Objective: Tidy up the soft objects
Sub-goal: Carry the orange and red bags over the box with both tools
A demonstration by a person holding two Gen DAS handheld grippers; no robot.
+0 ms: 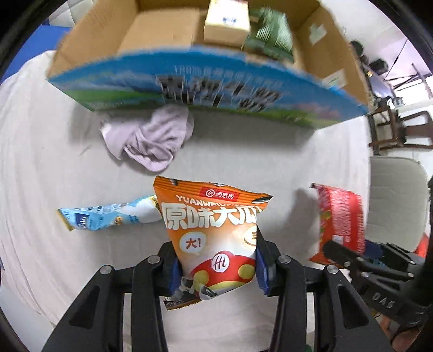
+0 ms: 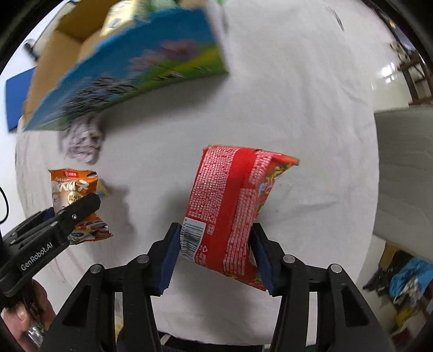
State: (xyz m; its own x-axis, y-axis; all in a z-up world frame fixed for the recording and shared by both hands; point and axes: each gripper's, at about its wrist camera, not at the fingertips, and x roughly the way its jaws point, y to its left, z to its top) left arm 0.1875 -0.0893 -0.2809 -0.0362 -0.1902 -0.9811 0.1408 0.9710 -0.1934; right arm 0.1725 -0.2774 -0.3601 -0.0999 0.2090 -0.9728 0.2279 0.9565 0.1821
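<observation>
1. A table draped in a wrinkled white cloth (image 1: 270, 151) is being shown beneath everything in both wrist views.
2. A large open cardboard box with a blue and green printed front panel (image 1: 205, 81) is being seen standing at the far side of the table; a small beige carton (image 1: 226, 21) and a green ribbed packet (image 1: 273, 35) are being held inside it.
3. A crumpled pale lilac cloth (image 1: 151, 138) is being shown lying on the table, just at the foot of the box's printed panel.
4. A red plastic snack packet with white print and a barcode (image 2: 232, 205) is being gripped by the right gripper (image 2: 215, 260), its blue-padded fingers clenched on the packet's lower sides; the packet is being held upright, lifted clear of the table.
5. An orange and white snack packet printed with Chinese lettering (image 1: 213, 232) is being grasped by the left gripper (image 1: 216, 268), the fingers pressed against both of its lower edges, and it is being held upright above the table in front of the box.
6. A light blue and white wrapped packet (image 1: 108, 215) is being shown lying flat on the table, left of and partly behind the orange packet.
</observation>
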